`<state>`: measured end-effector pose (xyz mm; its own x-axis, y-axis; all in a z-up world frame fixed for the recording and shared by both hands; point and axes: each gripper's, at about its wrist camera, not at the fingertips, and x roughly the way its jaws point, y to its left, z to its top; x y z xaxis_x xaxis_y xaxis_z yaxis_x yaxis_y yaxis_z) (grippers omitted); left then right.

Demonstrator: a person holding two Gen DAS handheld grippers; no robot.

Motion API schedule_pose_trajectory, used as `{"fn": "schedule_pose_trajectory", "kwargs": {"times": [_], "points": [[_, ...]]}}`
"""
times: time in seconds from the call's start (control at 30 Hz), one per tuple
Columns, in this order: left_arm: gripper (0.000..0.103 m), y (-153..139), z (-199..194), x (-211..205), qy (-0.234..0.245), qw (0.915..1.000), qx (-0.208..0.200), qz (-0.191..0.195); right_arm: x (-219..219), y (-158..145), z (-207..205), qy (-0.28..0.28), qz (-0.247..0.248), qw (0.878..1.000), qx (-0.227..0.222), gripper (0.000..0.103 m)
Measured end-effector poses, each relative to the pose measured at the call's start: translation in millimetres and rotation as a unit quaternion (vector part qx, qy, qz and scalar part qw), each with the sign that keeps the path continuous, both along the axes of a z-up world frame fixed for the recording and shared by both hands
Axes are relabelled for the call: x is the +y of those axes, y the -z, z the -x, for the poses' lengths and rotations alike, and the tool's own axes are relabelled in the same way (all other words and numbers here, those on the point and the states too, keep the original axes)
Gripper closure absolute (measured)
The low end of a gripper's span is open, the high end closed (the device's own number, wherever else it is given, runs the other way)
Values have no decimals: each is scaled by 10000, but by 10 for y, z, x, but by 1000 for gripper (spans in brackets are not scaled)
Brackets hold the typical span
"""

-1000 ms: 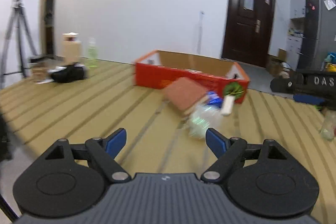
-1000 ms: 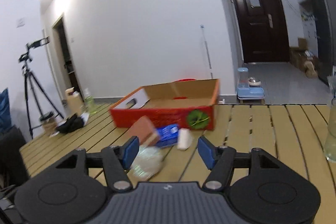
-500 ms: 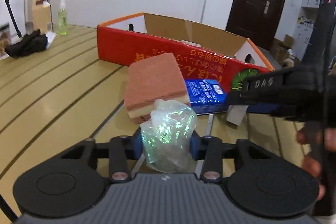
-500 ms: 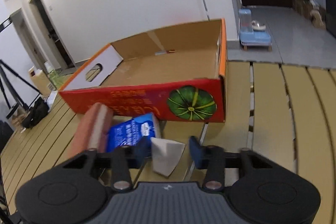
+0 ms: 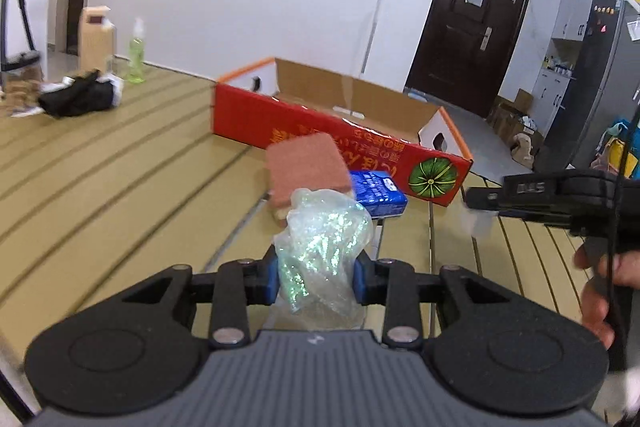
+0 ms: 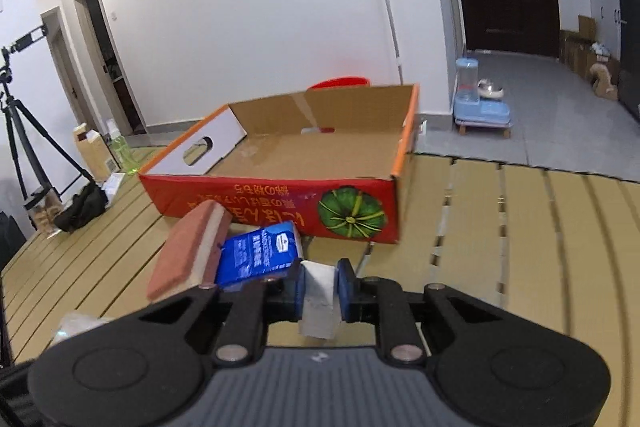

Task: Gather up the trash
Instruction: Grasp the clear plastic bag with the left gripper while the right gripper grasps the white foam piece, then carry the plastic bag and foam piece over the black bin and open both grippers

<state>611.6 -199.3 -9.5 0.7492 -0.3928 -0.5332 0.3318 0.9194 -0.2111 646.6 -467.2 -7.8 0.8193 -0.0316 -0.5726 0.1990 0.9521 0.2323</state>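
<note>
- The left gripper has a crumpled, shiny plastic wrap between its blue pads. The jaws are closing on it and already squash it a little.
- The right gripper has a small white paper piece between its pads. Its jaws are closing too, and they stand close together.
- Just ahead of both tools lie a red-brown sponge and a blue packet. They lie on the slatted table.
- Past them sits the open red box. It looks empty inside.
- The wrap is soft and slippery. It could slide out if the pads hold only a loose fold.
- The paper is thin. It could tear or drop if only its edge is held.
- The two tools are near each other. They could bump on the way to the box.
- A low carry could hit the box wall or push the sponge.
</note>
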Motion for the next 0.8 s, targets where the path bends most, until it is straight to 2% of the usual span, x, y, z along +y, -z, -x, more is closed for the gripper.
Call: {"fn": "schedule_pose_trajectory", "kwargs": {"times": [0.17, 0.3, 0.4, 0.53, 0.67, 0.73, 0.8], "points": [[69, -284, 572, 628, -434, 9969, -555, -361, 519, -296, 399, -411, 473, 9979, -137, 87], [69, -515, 987, 1266, -787, 9935, -688, -443, 1225, -456, 625, -1066, 521, 9926, -254, 87], [68, -565, 1276, 1702, -1034, 9904, -724, -568, 1846, -502, 781, -1733, 453, 9833, -330, 87], [68, -430, 1528, 2208, -1380, 9861, -461, -806, 2570, -414, 927, -2448, 266, 9688, -289, 86], [68, -73, 1592, 2630, -1667, 9833, 167, -710, 3162, -80, 1070, -3045, 193, 9523, 52, 86], [68, 225, 1590, 2772, -1747, 9804, 618, -673, 3397, 155, 1135, -3275, 327, 9439, 267, 86], [67, 535, 1603, 2844, -1767, 9766, 950, -772, 3625, 431, 1229, -3427, 721, 9355, 464, 86]]}}
